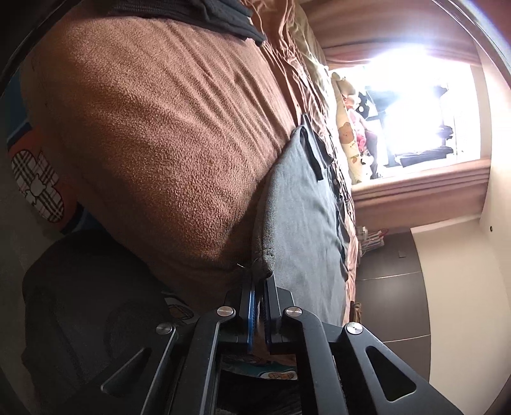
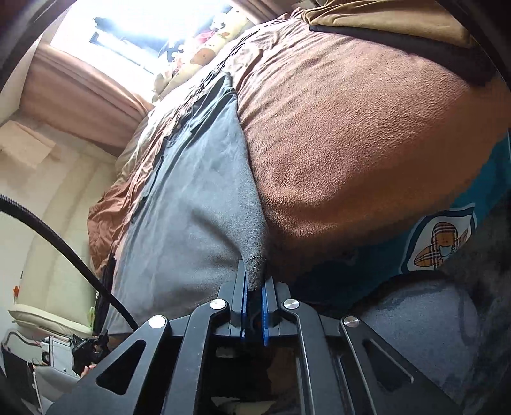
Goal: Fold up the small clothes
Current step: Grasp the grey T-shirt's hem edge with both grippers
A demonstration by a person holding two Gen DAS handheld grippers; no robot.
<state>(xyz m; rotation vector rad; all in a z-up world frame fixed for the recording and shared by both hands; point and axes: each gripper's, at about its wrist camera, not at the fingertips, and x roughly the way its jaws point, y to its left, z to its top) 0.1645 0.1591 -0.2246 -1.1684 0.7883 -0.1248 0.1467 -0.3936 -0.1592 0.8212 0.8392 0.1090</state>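
Observation:
A grey garment (image 1: pixel 303 204) lies spread on a brown fleece blanket (image 1: pixel 159 134), stretching away towards the window. In the left wrist view my left gripper (image 1: pixel 259 281) is shut on one near corner of the garment, the cloth pinched between its blue-edged pads. In the right wrist view the same grey garment (image 2: pixel 198 191) runs up the blanket (image 2: pixel 351 134), and my right gripper (image 2: pixel 254 284) is shut on its other near corner. A dark strap or trim (image 1: pixel 314 150) lies along the garment's far part.
Dark folded clothes (image 1: pixel 223 16) sit at the far end of the blanket. A bear-print pillow (image 1: pixel 346 134) lies by the bright window (image 1: pixel 415 105). A teal bear-print sheet (image 2: pixel 440 242) shows under the blanket edge. A black cable (image 2: pixel 64 242) crosses left in the right wrist view.

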